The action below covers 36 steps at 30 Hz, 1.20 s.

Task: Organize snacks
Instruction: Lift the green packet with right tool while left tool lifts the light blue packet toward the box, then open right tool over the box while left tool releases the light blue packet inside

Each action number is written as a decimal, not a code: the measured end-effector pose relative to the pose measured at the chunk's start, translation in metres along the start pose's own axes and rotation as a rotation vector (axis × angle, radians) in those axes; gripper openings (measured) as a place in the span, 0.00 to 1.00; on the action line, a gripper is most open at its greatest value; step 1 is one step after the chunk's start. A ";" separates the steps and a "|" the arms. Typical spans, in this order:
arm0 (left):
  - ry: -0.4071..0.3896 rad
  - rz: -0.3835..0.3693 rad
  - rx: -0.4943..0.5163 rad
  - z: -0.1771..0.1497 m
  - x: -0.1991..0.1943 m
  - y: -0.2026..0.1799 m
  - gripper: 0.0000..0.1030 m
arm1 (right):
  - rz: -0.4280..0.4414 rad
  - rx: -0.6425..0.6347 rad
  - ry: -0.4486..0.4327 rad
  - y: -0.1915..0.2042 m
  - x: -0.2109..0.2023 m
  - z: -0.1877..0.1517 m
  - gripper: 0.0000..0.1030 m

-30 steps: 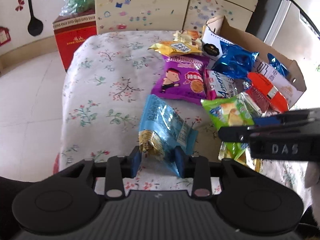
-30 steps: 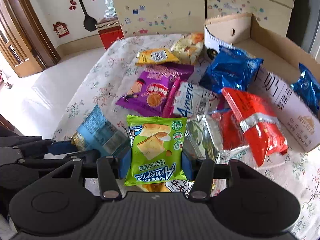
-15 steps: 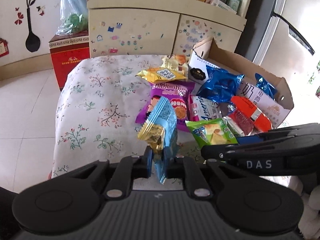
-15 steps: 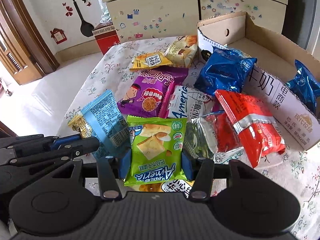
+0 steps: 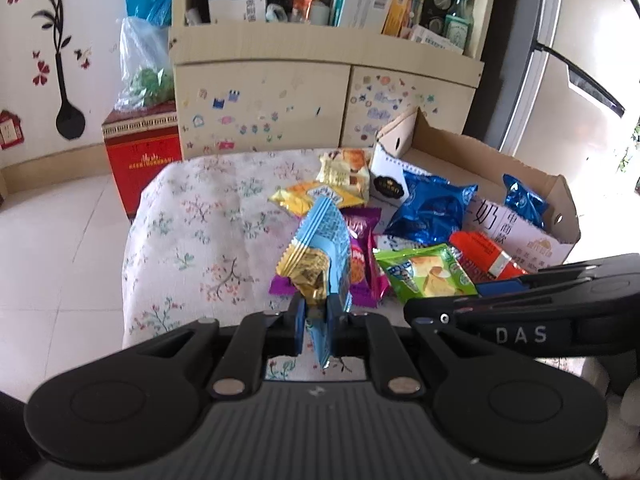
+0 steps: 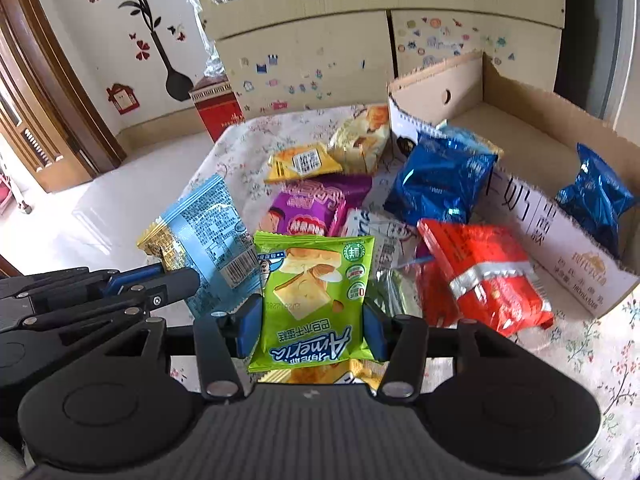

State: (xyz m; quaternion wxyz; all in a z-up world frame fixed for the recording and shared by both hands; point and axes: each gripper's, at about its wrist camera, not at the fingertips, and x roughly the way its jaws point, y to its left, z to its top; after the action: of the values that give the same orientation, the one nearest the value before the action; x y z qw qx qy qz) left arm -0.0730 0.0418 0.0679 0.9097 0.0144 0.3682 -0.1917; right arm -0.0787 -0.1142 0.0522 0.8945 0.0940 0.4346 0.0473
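Observation:
My left gripper (image 5: 317, 320) is shut on a light blue snack packet (image 5: 324, 248) with a gold end, held edge-on above the table; it also shows in the right wrist view (image 6: 208, 232). My right gripper (image 6: 312, 324) is shut on a green Aimeria cracker packet (image 6: 314, 292), lifted off the pile; it also shows in the left wrist view (image 5: 426, 274). The two grippers are side by side. Several more snack packets lie on the flowered tablecloth (image 5: 200, 216) beside an open cardboard box (image 6: 520, 120).
A blue bag (image 6: 444, 176) leans on the box's front wall, another blue bag (image 6: 596, 196) lies inside. Red (image 6: 484, 272), purple (image 6: 312, 208) and yellow (image 6: 300, 162) packets lie ahead. A cupboard (image 5: 320, 100) and a red box (image 5: 142, 148) stand behind the table.
Both grippers have risen and tilted up, each with its packet. The light blue packet has left the tablecloth and now hangs edge-on in the left gripper.

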 end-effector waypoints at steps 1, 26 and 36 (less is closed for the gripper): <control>-0.006 0.001 0.007 0.002 -0.001 -0.001 0.09 | 0.001 0.001 -0.008 -0.001 -0.002 0.002 0.57; -0.179 -0.082 0.079 0.086 -0.009 -0.034 0.09 | -0.074 0.080 -0.292 -0.054 -0.085 0.049 0.57; -0.234 -0.161 0.102 0.123 0.005 -0.065 0.09 | -0.164 0.185 -0.390 -0.109 -0.109 0.067 0.57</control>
State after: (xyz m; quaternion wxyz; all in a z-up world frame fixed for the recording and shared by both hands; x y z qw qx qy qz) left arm -0.0111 -0.0411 0.1618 0.9261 0.0085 0.2492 -0.2830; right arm -0.0932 -0.2473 0.1532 0.9499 0.1475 0.2623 -0.0848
